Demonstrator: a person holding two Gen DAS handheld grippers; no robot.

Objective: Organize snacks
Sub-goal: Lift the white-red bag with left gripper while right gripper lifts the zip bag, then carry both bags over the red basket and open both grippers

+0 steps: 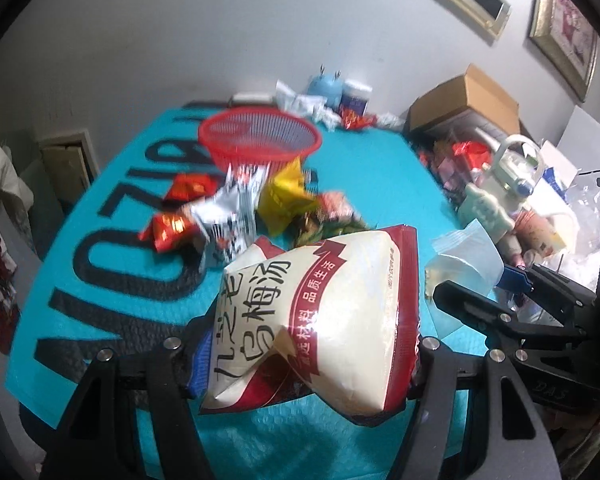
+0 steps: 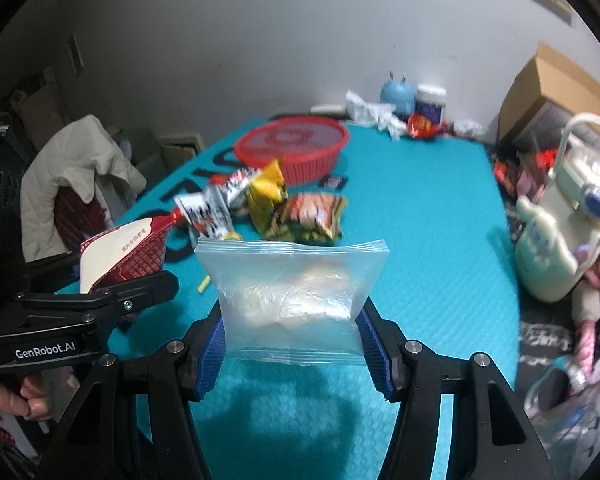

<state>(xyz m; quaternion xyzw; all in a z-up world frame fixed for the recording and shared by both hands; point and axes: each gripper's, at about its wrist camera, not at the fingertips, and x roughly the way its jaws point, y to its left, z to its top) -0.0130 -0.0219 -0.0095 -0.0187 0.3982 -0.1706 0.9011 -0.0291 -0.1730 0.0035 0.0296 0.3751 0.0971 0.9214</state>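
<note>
Claws (image 1: 308,364) (image 2: 292,344) before snack pile (image 2: 276,204)

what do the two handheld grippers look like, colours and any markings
Both the left gripper and the right gripper are matte black, with angular forked frames and round silver bolts at the joints. Their jaws carry ribbed blue pads. White lettering on the left one's side, seen from the right wrist view, reads GenRobot.AI. No cables or sleeves are clearly visible.
</note>
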